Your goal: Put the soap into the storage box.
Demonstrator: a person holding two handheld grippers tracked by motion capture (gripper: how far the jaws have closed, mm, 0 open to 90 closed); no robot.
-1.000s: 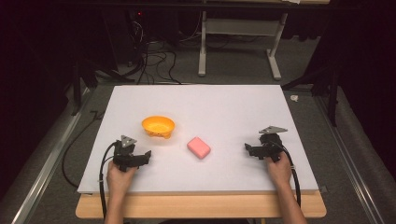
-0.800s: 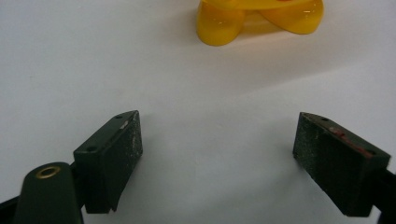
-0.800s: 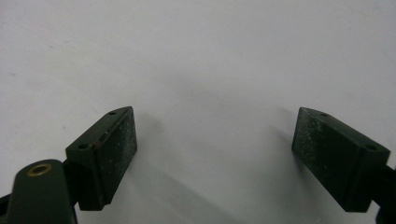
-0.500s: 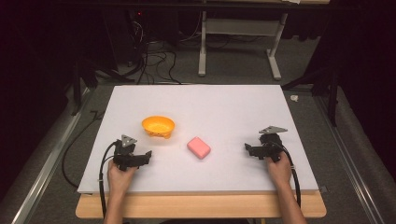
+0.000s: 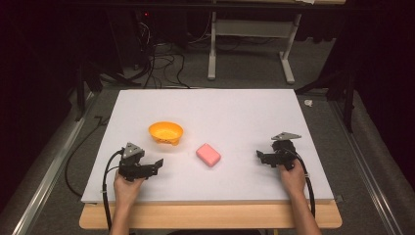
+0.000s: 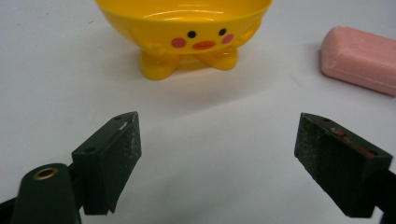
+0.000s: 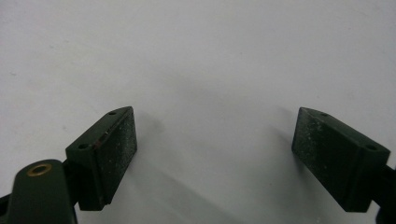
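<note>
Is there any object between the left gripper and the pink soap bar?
Nothing visible. The left gripper is open, and bare white table lies between it and the pink soap bar. The yellow bowl stands beyond that line, off to the side.

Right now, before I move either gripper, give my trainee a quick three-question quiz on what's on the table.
1. True or false: the pink soap bar lies inside the yellow bowl.
2. Which gripper is nearer the bowl? A) left gripper B) right gripper
3. Fill in: in the left gripper view, the bowl's side shows a painted ____ with pink cheeks.

Key
1. False: the bar lies on the white table, apart from the bowl.
2. A.
3. Face: two black dot eyes and an orange beak, like a chick. Both grippers stand open and hold nothing.
</note>
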